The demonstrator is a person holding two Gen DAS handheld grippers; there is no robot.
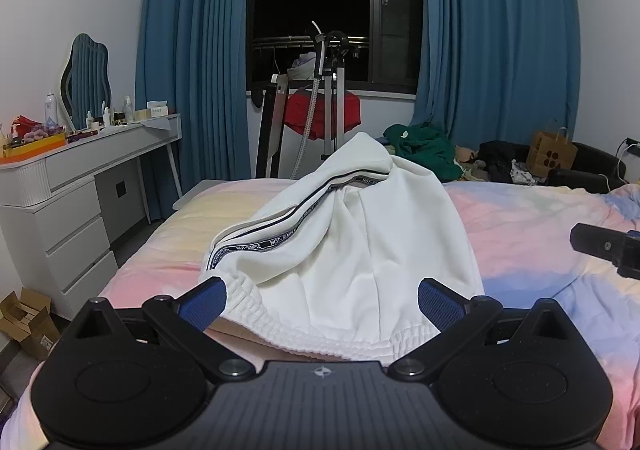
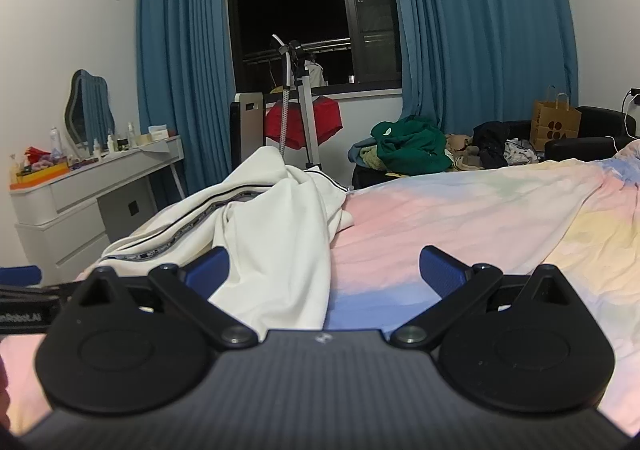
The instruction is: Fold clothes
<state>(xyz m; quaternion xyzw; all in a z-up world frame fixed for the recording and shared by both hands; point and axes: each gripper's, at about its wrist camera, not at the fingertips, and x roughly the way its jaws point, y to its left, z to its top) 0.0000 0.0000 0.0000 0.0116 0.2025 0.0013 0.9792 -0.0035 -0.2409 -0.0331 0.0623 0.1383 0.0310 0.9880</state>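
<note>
White trousers (image 1: 352,234) lie rumpled on the bed (image 1: 540,234); both the left claw (image 1: 320,304) and right claw (image 2: 324,276) gape, empty, so flattening looks due.

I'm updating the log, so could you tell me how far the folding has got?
Barely begun. The white garment lies crumpled and unfolded on the pastel bed. Both the left tongs and the right tongs are open, framing its near edge, gripping nothing. All folding remains.

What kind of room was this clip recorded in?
Most likely a bedroom in a home. A bed with a pastel cover fills the foreground, with white trousers lying crumpled on it. A dressing table with a mirror stands at the left wall, and blue curtains frame a dark window.
</note>
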